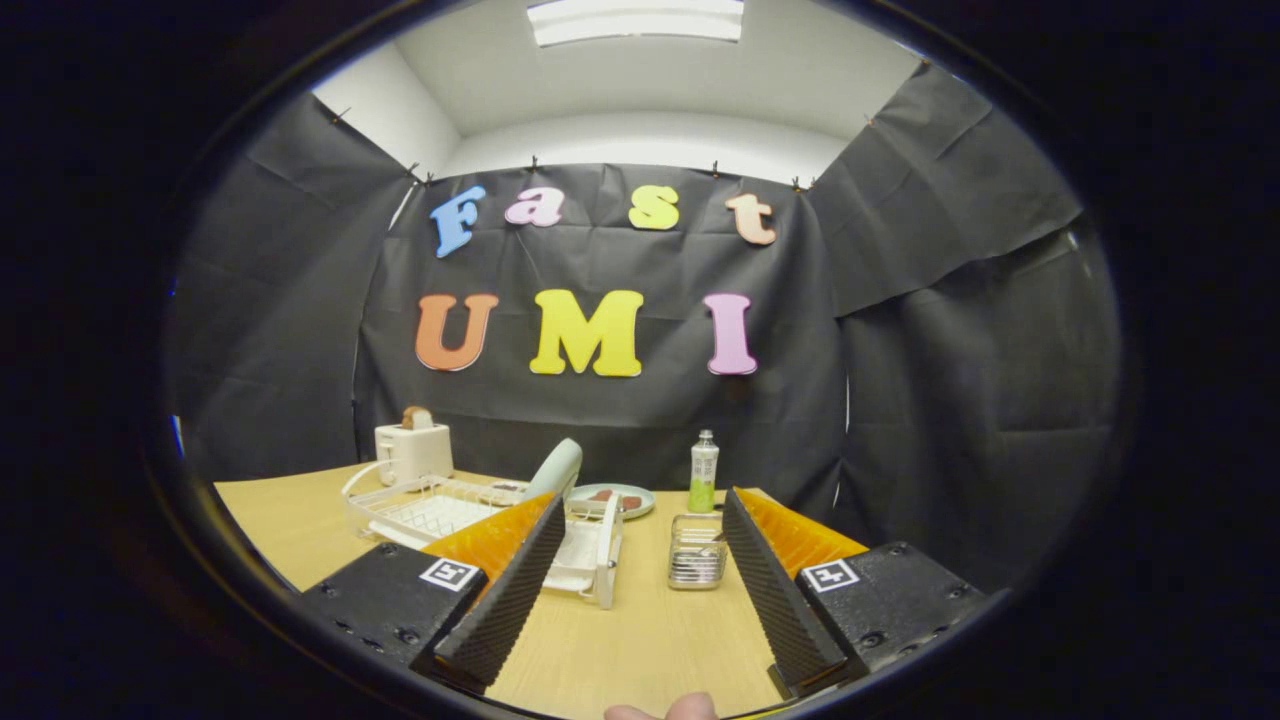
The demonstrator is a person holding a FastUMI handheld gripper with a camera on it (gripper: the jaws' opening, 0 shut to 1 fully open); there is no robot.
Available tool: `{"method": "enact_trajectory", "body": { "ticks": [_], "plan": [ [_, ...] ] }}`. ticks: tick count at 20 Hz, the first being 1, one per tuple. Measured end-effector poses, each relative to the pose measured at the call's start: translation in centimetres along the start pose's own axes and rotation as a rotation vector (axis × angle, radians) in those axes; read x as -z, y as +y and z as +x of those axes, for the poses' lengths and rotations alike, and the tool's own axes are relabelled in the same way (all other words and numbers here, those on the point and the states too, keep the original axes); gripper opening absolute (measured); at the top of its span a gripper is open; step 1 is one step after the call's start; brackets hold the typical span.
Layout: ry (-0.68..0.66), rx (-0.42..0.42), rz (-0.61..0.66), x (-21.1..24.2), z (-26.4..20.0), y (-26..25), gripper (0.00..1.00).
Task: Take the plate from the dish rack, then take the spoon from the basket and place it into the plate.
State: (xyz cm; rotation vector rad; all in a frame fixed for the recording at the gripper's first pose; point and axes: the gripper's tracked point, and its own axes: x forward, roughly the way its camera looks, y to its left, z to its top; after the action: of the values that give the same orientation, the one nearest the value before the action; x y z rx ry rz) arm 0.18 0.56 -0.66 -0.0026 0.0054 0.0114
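Wooden light-tan bench [620,640] carries everything, with black cloth walls behind it. White wire dish rack [470,525] is the landmark, sitting on the bench left of centre. Pale mint-green plate [556,468] stands upright in the dish rack at its far right end, tilted a little. White two-slot toaster [413,450] sits just behind the dish rack's far left corner, with a brown bread slice [417,417] sticking up out of it. Round grey-green flat dish [612,500] lies on the bench just right of the dish rack's far end, something reddish-brown on it; cannot tell what. Clear bottle with green liquid and white cap [704,472] stands upright further right of the dish rack, beyond that flat dish. Small metal wire basket [697,552] sits on the bench right of the dish rack, near it but apart, in front of the bottle; a thin metal spoon [712,549] seems to lie inside, too small to be sure of detail.

Hand-held gripper [640,515] is spread wide, fingers well apart, nothing between them but bench. Left finger overlaps the dish rack's right end in view; right finger sits just right of the basket. Fingertip of a person [662,710] shows on the near side of the dish rack, behind the fingers.
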Motion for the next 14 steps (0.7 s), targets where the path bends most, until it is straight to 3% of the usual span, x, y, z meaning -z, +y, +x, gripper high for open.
{"method": "enact_trajectory", "body": {
  "ticks": [9, 14],
  "plan": [
    [-0.019, 0.001, -0.003, -1.1, 1.5, -0.2, 1.00],
    [0.013, -0.047, -0.048, -4.6, 5.0, 1.1, 1.00]
  ]
}}
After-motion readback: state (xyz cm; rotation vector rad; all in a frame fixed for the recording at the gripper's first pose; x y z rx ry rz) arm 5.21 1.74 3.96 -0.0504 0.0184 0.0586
